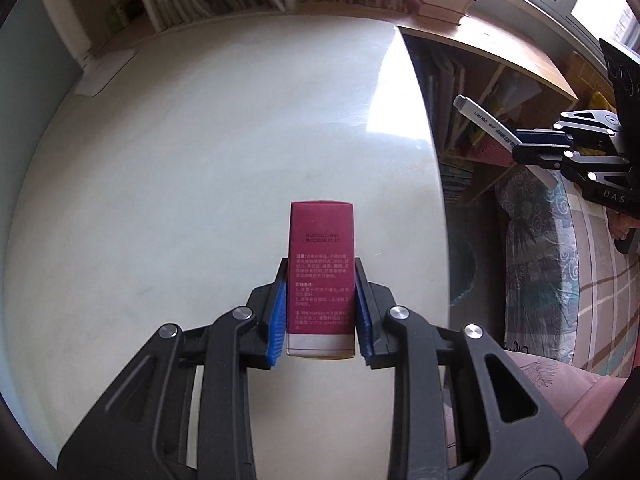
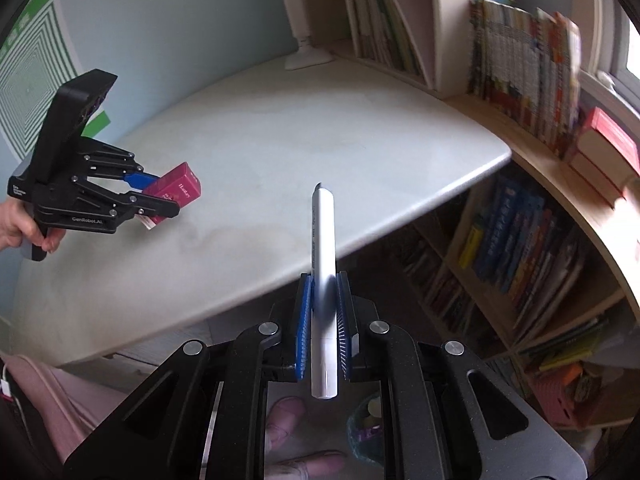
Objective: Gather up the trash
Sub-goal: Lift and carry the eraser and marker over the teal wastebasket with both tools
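Left claw (image 1: pixel 320 312) clamped on a small red carton (image 1: pixel 321 276), blue pads pressed flat to its two long sides, carton lifted clear of the pale bench (image 1: pixel 200 140). Right claw (image 2: pixel 323 320) shut tight on a white marker pen (image 2: pixel 322 280), gripped near the middle, capped tip pointing ahead, barrel sticking out both ways. Right claw off past the bench edge, over the floor; left claw over the bench top.

Step in hand, by judgement: carrying both pieces of trash to a bin. No bin identifiable in either view, so destination unknown.

To do well:
- Keep both grips closed until right over the bin; pen is round and smooth, likely to swivel or slip between the pads if jolted.
- Carton held square, low risk, but crushable cardboard; no more squeeze needed.
- Carry smoothly; right-wrist view is blurred at the shelves.

Around:
- Bookshelves (image 2: pixel 520 240) packed with books beside and below the bench; protruding pen end could clip them.
- Lamp base (image 2: pixel 308 58) at the bench's far side, well apart.
- Person's feet below the right claw.
- Bench otherwise bare.
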A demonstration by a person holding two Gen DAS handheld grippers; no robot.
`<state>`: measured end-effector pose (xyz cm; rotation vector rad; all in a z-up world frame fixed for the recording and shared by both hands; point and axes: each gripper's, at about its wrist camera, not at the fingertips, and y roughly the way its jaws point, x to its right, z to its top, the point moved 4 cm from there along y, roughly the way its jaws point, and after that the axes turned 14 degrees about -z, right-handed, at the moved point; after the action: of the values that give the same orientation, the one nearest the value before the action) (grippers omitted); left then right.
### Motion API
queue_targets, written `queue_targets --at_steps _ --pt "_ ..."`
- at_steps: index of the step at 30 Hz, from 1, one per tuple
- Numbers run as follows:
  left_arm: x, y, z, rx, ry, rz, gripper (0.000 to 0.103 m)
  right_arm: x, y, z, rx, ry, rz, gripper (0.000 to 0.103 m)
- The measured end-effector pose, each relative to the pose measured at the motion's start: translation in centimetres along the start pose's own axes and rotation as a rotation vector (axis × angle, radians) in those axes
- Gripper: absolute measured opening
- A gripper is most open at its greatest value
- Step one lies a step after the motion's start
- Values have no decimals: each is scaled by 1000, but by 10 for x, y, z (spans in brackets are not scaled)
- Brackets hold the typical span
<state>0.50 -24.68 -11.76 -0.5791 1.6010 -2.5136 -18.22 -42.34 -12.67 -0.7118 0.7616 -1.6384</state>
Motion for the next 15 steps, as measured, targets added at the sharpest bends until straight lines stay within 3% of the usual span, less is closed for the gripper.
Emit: queue_targets --at_steps 9,15 --pt "112 65 44 -75 162 -94 26 79 -13 -94 -112 171 -99 14" --pt "170 124 47 -168 236 -141 26 117 0 -161 -215 290 -118 14"
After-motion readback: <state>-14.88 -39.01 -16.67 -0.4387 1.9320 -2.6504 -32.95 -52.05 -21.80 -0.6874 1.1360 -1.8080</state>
